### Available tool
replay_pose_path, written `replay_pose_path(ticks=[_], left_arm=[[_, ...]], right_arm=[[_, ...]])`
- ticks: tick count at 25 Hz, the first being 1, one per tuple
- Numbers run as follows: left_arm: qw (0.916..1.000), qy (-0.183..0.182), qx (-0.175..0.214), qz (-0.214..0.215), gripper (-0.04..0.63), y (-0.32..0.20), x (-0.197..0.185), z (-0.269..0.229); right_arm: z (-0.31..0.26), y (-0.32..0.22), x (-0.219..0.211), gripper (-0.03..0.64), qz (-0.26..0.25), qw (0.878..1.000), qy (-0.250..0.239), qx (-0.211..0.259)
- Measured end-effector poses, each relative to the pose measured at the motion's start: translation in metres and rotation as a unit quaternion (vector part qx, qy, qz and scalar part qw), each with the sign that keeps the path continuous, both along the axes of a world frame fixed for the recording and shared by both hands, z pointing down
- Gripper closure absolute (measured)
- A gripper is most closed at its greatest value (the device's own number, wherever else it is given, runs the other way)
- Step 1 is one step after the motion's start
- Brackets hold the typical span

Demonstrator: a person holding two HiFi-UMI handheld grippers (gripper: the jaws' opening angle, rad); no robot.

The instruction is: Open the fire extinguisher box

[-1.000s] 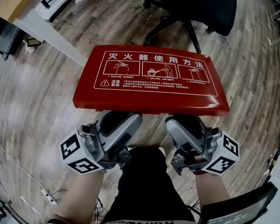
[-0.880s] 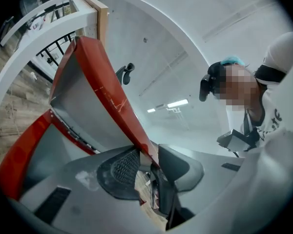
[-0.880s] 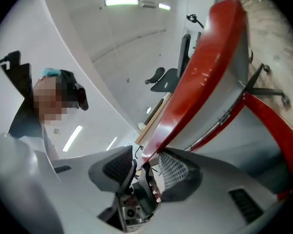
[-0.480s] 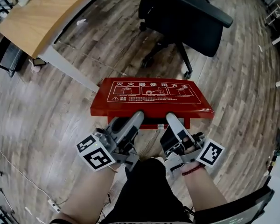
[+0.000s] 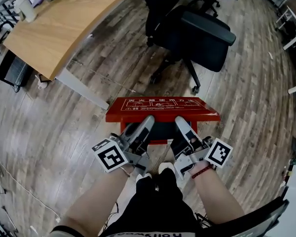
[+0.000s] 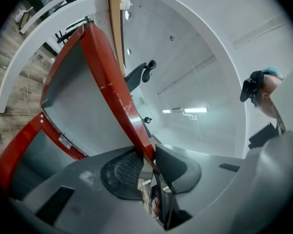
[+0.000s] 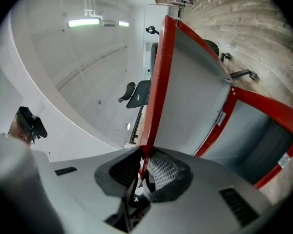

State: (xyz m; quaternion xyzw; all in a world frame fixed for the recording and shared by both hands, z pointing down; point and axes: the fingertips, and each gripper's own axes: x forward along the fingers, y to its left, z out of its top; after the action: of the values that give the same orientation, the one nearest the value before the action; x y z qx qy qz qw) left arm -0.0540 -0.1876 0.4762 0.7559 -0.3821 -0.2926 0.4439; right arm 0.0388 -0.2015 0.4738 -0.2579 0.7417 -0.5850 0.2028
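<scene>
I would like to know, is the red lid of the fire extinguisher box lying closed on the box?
No, the red lid stands raised at a steep angle, showing its grey underside and the open box beneath it.

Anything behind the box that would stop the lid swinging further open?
Nothing touches the lid yet. The office chair stands behind the box, its wheeled base nearest, so it may limit the swing. Left tongs and right tongs are closing on the lid's front edge.

White print on the red lid (image 5: 163, 108) is unreadably small.
</scene>
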Motion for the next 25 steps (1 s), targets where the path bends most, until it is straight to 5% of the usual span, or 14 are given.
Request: replay_pose_path(ticks=[5, 17, 25], left_arm=[[0.9998, 0.014, -0.01, -0.009, 0.518, -0.014, -0.001, -0.007], [0.997, -0.055, -0.049, -0.023, 0.518, -0.079, -0.017, -0.023], [0.9936, -0.014, -0.089, -0.069, 0.52, -0.108, -0.027, -0.018]], right_arm=[[-0.009, -0.015, -0.001, 0.563, 0.004, 1.0, -0.03, -0.006], [-0.022, -0.084, -0.019, 0.586, -0.023, 0.997, -0.056, -0.042], [-0.023, -0.115, -0.03, 0.588, -0.048, 0.995, -0.059, -0.061]])
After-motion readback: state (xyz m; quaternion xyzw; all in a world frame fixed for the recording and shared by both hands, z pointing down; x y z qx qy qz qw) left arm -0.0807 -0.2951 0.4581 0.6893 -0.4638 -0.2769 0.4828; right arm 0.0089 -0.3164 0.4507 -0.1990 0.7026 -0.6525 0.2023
